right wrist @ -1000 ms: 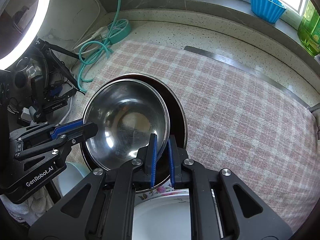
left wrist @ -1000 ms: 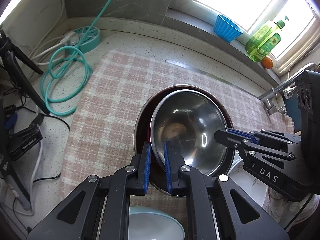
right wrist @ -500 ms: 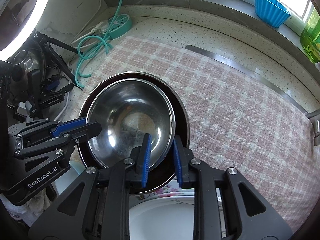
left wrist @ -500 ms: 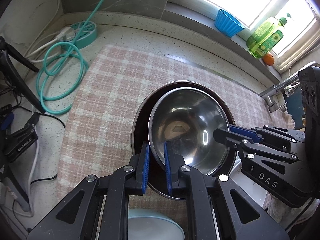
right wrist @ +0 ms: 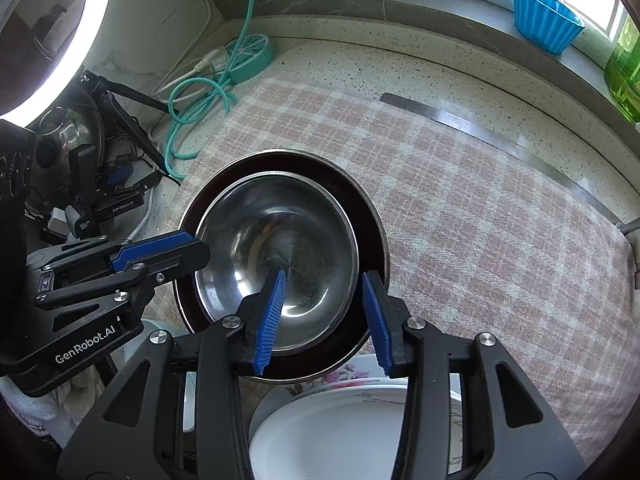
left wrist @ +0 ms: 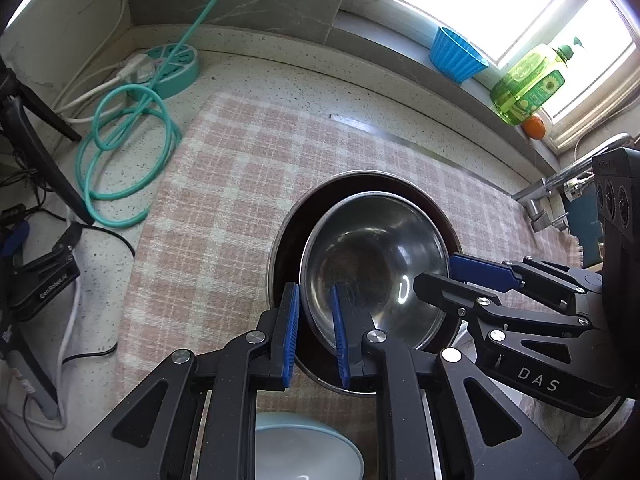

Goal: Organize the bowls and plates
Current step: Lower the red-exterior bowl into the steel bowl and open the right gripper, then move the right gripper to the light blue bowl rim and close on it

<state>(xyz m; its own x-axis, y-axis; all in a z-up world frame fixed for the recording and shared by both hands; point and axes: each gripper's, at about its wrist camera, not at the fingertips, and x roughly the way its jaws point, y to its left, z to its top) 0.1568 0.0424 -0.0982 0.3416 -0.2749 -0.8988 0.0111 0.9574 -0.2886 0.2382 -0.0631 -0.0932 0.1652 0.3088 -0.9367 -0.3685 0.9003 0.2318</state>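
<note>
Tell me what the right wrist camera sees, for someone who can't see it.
The right gripper is opening around the rim of a steel bowl nested in a bigger dark bowl on a checked cloth; the left gripper touches its other side.

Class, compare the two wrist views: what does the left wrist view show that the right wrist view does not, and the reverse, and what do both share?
Only the left view: an orange, a tap and a pale blue dish.
Only the right view: a ring light and a floral plate.
Both: the steel bowl nested in a dark bowl on the checked cloth, the blue cup, both grippers, left and right, its jaws opening.
</note>
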